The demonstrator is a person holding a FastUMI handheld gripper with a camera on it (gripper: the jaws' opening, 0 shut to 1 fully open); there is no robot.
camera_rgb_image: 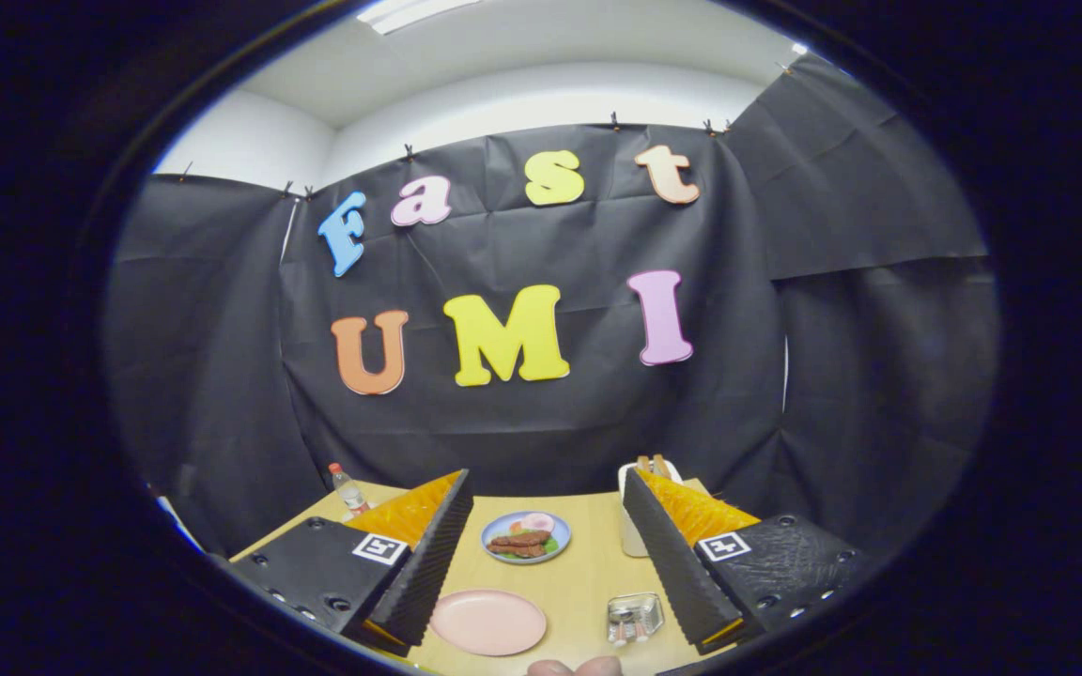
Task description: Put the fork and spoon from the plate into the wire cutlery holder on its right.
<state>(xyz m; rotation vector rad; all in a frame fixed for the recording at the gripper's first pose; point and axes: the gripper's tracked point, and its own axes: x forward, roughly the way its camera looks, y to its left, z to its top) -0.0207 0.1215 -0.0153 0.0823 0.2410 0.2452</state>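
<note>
Tabletop of pale wood stretches ahead of the gripper, whose fingers are spread wide and hold nothing. Reading left to right: a small clear bottle with a red cap stands at about 10 o'clock beyond the left finger; a pink plate lies between the fingers, near the left one, at about 7 o'clock; farther off at 12 o'clock sits a blue plate carrying food. Near the right finger at 5 o'clock rests the wire cutlery holder, with something metallic inside that I cannot make out clearly. A white container holding wooden sticks stands at 1 o'clock, partly hidden by the right finger.

No fork or spoon is plain on the pink plate; whether the cutlery already lies in the holder cannot be told for sure.

Risks, as I judge them: the holder looks light and could tip or slide if a finger clips its rim, and a thin utensil may slip from a shallow pinch. The white container sits close enough to be knocked by the right finger.
</note>
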